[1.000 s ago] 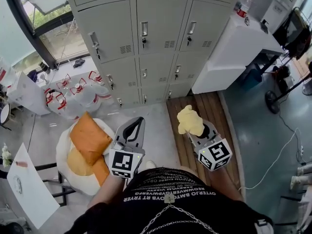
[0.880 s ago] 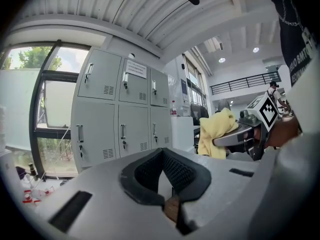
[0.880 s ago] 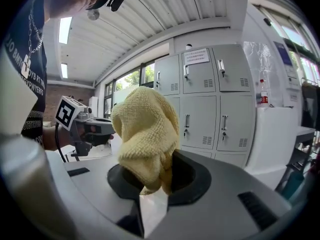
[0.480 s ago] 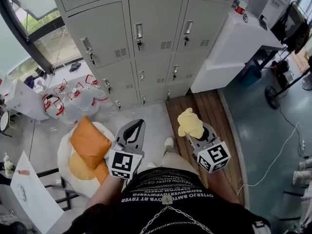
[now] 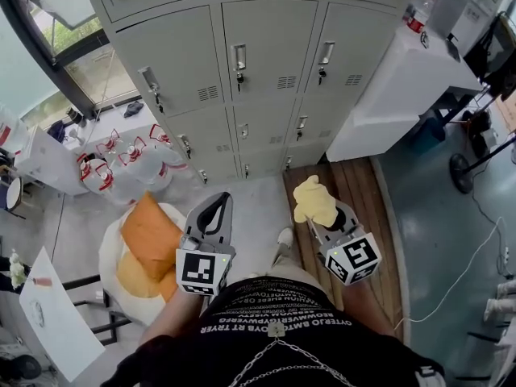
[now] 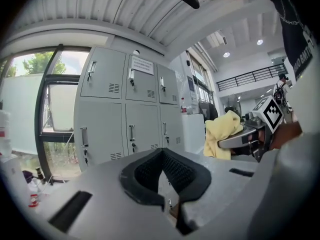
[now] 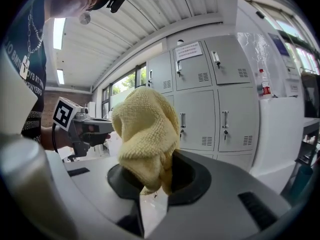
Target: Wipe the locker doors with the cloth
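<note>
- Head view puts your right hand-held gripper low in front of your body. It is clamped on the cloth, a soft, pale yellow bunch that stands up above the jaws.
- Right gripper view gives you the cloth's surface: a nubbly, looped terry weave, folded over on itself. It is pinched between the dark pads, and a frayed corner hangs down into the gap behind them.
- Your left hand-held gripper is beside the right one, jaws brought together at the tips with nothing between them. In the left gripper view its ribbed black pads form a narrow V.
- The locker doors stand ahead of you, well apart from both grippers, and the cloth touches none of them.
- Each door is a flat rectangle of grey sheet metal with an upright bright metal handle, a small lock and a slotted vent.
- To the right of the lockers stands a smooth, boxy white desk. A clear bottle with a red cap is on top of it.
- Brown wooden planks run along the floor under your right gripper.
- To your left, a plump orange cushion lies on a rounded white seat.
- Clear jugs with red handles are clustered by the window.
</note>
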A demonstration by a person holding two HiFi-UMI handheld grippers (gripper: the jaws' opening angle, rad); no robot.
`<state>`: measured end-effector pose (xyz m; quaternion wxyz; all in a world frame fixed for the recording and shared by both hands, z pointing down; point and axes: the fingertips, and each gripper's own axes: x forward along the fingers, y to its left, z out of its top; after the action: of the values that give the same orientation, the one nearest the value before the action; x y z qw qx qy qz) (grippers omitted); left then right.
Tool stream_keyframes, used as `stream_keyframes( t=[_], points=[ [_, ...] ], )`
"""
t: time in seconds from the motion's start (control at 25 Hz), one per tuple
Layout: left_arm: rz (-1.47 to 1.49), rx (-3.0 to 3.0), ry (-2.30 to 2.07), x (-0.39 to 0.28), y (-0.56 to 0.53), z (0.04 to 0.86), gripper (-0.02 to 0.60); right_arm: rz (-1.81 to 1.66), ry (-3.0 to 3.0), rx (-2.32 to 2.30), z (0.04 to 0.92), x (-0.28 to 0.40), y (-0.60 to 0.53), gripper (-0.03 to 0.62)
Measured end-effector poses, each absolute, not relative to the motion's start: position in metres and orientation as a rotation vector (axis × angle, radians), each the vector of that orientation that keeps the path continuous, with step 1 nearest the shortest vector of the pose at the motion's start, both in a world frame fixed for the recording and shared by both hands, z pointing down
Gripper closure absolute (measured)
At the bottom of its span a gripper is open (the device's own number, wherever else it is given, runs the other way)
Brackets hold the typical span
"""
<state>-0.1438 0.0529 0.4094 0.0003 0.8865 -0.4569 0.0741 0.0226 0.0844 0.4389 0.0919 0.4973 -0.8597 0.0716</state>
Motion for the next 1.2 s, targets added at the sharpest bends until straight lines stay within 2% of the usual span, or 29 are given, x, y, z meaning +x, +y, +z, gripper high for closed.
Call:
stream_keyframes(
  t=[0.64, 1.2],
  points=[
    [0.274, 2.790, -1.398, -0.081, -0.029, 0.423, 0.577, 0.260, -2.544, 1.428, 0.452, 0.069, 0.003, 0.516],
    [0.274, 2.758, -1.441, -0.059, -0.096, 0.420, 0.575, 0.269, -2.573, 1.357, 0.455, 0.087, -0.068, 0.516]
  ],
)
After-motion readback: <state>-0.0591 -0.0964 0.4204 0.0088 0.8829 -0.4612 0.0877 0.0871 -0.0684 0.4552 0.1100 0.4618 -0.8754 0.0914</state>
